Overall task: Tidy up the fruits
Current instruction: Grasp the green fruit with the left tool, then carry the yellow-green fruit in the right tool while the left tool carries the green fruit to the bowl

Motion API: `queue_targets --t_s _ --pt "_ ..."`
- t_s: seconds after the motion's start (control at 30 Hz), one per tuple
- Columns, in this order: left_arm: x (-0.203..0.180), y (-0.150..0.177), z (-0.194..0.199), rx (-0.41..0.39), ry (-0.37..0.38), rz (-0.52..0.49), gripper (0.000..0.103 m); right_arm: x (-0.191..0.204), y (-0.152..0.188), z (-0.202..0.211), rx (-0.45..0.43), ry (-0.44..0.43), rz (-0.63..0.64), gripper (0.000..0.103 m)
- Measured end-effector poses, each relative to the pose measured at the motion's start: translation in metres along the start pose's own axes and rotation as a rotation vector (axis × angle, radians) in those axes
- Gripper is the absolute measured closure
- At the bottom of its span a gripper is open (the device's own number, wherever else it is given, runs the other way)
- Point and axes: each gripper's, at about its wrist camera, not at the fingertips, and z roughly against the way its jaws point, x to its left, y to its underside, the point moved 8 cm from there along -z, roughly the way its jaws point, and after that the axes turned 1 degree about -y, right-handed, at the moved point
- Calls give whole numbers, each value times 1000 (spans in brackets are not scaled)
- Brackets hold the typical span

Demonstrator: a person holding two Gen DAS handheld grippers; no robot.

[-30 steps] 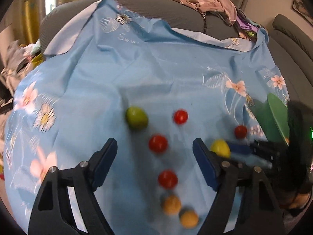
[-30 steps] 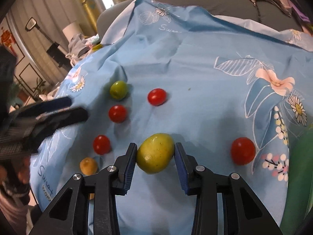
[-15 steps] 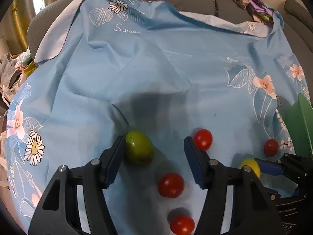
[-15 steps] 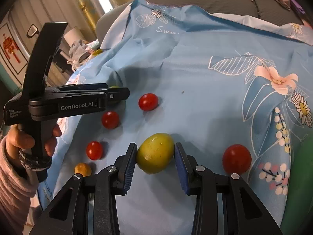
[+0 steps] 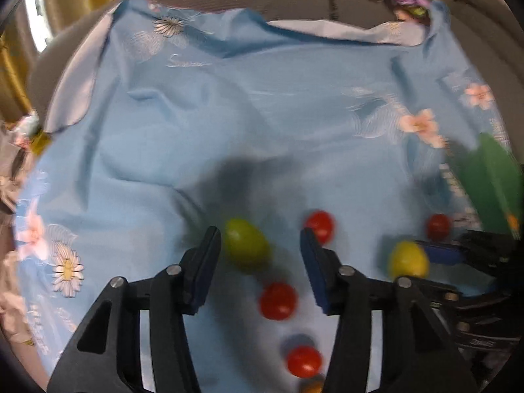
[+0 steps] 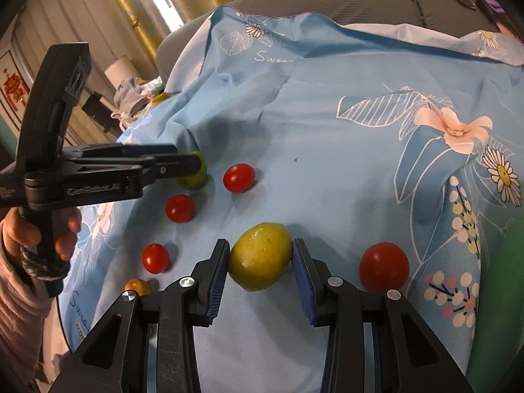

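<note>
Fruits lie on a blue flowered cloth (image 5: 262, 114). My left gripper (image 5: 260, 245) is open, its jaws either side of a green fruit (image 5: 245, 244) that sits near the left finger. From the right wrist view the left gripper (image 6: 183, 163) covers that green fruit (image 6: 196, 180). My right gripper (image 6: 260, 262) is shut on a yellow lemon (image 6: 260, 255), which also shows in the left wrist view (image 5: 407, 258). Red tomatoes (image 6: 239, 177) (image 6: 179, 208) (image 6: 155, 258) (image 6: 383, 267) lie around. A small orange fruit (image 6: 137, 286) lies at the near left.
A green plate or tray (image 5: 491, 180) stands at the right edge of the cloth, also at the right in the right wrist view (image 6: 504, 294). A grey sofa back (image 6: 327, 3) with piled clothes runs behind. The cloth's near edge drops off at the left.
My left gripper has moved forward over the tomatoes to the green fruit, which now sits between its jaws. My right gripper stays shut on the lemon, almost still.
</note>
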Motion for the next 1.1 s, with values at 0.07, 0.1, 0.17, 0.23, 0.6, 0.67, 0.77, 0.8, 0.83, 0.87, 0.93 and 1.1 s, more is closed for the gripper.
queue_targets --t_s 0.07,0.1,0.17,0.23,0.6,0.67,0.77,0.8,0.83,0.87,0.93,1.1 --pt "3 3 -14 45 -10 25 55 0 0 0 -2 0 -1 63" --pt "4 4 -20 58 -19 25 55 0 0 1 -4 0 -1 63" --pt "5 3 -27 62 -26 25 58 1 0 1 -7 -3 -1 63" --pt "6 1 -31 72 -13 46 58 0 -1 2 -9 -2 1 63" --pt "3 7 -32 69 -8 81 67 -2 -2 2 -16 10 -7 63" --pt "4 7 -24 50 8 87 67 -3 0 4 -14 15 -14 63" --pt "-3 10 -5 16 14 75 67 -3 1 10 -22 20 -17 63" --pt "-5 11 2 4 22 74 67 -4 1 13 -27 21 -19 63" --pt "-7 13 11 -9 29 77 67 -4 2 16 -32 22 -21 63" --pt "-7 17 18 -19 34 79 67 -4 2 18 -37 23 -25 63" --pt "-12 22 34 -39 53 90 67 -4 3 24 -44 22 -31 63" --pt "-26 35 66 -77 90 101 67 0 10 39 -61 22 -37 63"
